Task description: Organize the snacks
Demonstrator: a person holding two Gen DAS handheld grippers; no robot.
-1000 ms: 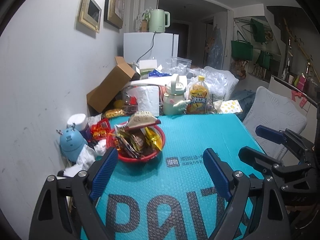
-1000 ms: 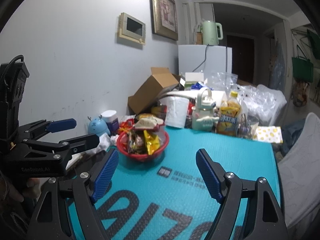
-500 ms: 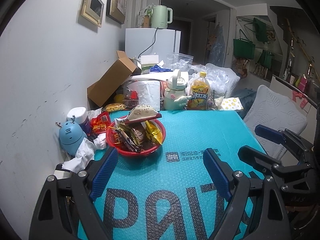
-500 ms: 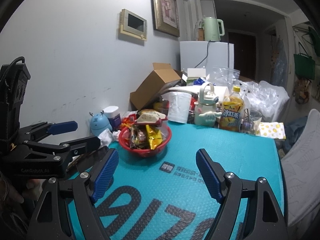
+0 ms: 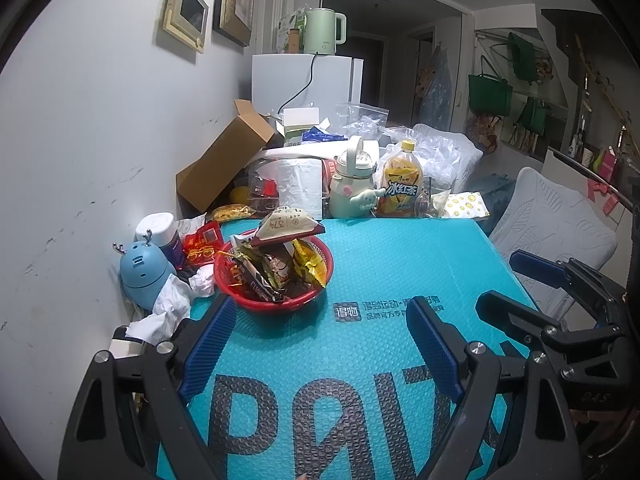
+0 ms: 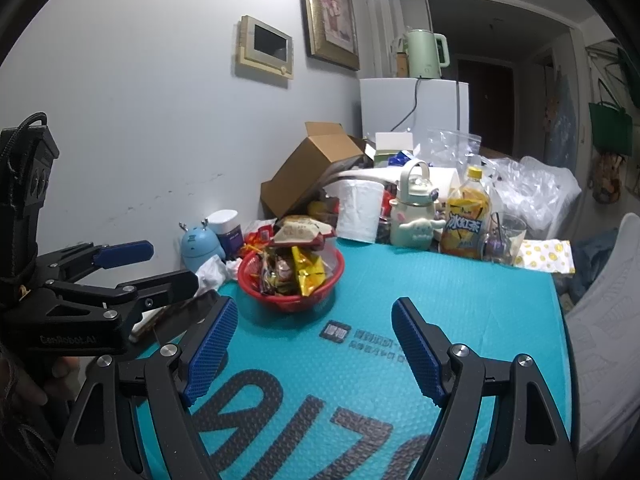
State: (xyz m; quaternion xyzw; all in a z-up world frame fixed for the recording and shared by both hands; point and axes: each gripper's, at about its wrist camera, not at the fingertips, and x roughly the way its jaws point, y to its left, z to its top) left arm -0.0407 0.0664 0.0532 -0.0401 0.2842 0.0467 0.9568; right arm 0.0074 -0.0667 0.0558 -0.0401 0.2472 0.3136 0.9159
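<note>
A red basket [image 5: 276, 305] piled with snack packets stands at the left of the teal bubble mat [image 5: 392, 256]. A brown-and-white packet [image 5: 286, 222] lies on top and a yellow packet [image 5: 309, 261] leans inside. My left gripper [image 5: 320, 308] hovers open just short of the basket, with nothing between its blue pads. My right gripper [image 6: 314, 308] is open too, empty, and points at the same basket [image 6: 288, 301] from a little further right. Each gripper shows in the other's view: the right gripper [image 5: 500, 280] and the left gripper [image 6: 170, 264].
Behind the basket stand a paper roll [image 5: 300, 184], a pale green jug [image 5: 354, 188] and a yellow tea bottle [image 5: 400, 188]. A tipped cardboard box [image 5: 224, 164] leans on the wall. A blue gadget [image 5: 142, 272] and tissue [image 5: 168, 312] lie left. A grey chair [image 5: 560, 232] stands right.
Both views shifted very slightly at first. The grippers stay open and apart, and the basket and its snacks have not moved.
</note>
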